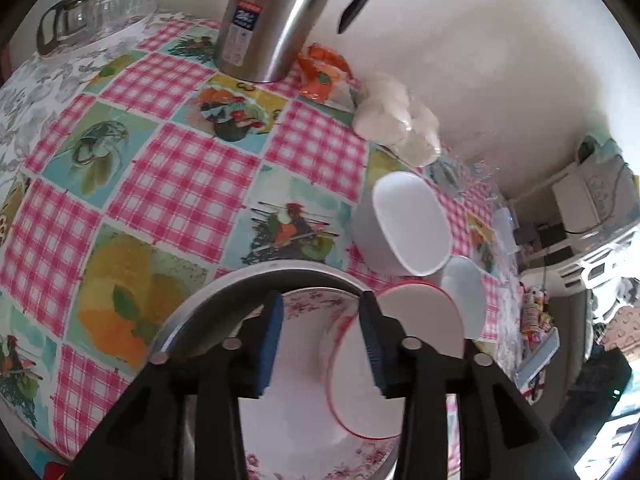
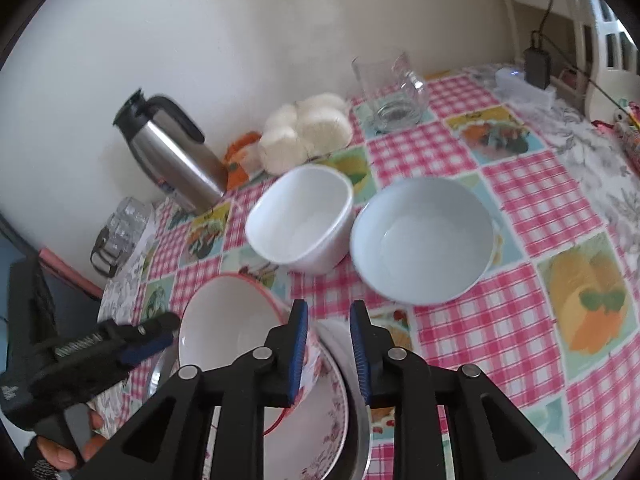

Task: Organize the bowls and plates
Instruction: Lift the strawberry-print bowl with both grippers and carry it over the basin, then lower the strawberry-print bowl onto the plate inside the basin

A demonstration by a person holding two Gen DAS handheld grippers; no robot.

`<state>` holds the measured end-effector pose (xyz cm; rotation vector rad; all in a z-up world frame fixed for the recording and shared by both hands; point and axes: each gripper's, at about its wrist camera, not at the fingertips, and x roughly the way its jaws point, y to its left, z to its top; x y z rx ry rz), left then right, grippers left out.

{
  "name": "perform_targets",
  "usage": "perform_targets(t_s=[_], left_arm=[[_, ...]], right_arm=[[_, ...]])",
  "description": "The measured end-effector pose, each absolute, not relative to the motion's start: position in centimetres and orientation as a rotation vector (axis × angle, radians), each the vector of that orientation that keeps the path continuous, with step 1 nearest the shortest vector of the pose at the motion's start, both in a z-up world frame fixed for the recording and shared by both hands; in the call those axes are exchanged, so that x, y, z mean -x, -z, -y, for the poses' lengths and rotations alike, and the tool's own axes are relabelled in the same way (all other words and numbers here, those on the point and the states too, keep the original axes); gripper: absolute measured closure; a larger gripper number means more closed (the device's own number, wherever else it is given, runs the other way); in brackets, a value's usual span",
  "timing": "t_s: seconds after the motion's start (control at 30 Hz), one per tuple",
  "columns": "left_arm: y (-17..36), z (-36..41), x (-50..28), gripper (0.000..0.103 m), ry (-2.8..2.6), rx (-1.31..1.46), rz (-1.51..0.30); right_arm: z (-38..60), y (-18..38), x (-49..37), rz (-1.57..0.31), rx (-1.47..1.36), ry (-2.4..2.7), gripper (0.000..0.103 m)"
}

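A red-rimmed bowl [image 2: 228, 328] sits on a floral plate [image 2: 320, 424], which rests on a metal plate [image 1: 224, 296]. A white squarish bowl [image 2: 304, 216] and a pale blue round bowl [image 2: 424, 240] stand behind on the checked tablecloth. My right gripper [image 2: 328, 352] is open and empty, hovering at the red-rimmed bowl's right edge. My left gripper [image 1: 322, 340] is open and empty above the floral plate [image 1: 296, 360], beside the red-rimmed bowl [image 1: 400, 344]. It also shows at the left of the right wrist view [image 2: 160, 336].
A steel thermos [image 2: 172, 156] stands by the wall, with an orange packet [image 2: 240, 156] and a bag of white buns [image 2: 308, 132]. A glass jar [image 2: 392, 92] is behind the bowls. Glasses [image 1: 120, 4] stand at the far corner. A charger [image 2: 536, 64] lies at the table's end.
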<state>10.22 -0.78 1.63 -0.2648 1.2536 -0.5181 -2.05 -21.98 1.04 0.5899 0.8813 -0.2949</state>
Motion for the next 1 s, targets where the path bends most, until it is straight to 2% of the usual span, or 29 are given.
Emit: perform_targets(t_s=[0.23, 0.4, 0.53, 0.67, 0.8, 1.0], left_arm=[[-0.4, 2.9, -9.8, 0.062, 0.531, 0.174, -1.294], [0.9, 4.1, -9.4, 0.062, 0.527, 0.105, -1.324], [1.9, 4.2, -9.5, 0.076, 0.501, 0.090, -1.345], [2.6, 4.1, -9.6, 0.084, 0.503, 0.115, -1.370], [2.8, 4.5, -9.4, 0.087, 0.544, 0.131, -1.376], [2.5, 4.3, -9.3, 0.087, 0.553, 0.130, -1.369]], right_arm=[[22.4, -1.8, 2.6, -0.838, -0.607, 0.298, 0.078], [21.2, -1.1, 1.7, -0.880, -0.595, 0.244, 0.075], [20.3, -0.2, 1.0, -0.924, -0.577, 0.227, 0.075], [20.0, 1.3, 0.6, -0.971, -0.597, 0.216, 0.075], [20.0, 2.1, 0.5, -0.988, -0.609, 0.211, 0.075], [19.8, 1.9, 0.3, -0.999, -0.593, 0.205, 0.073]])
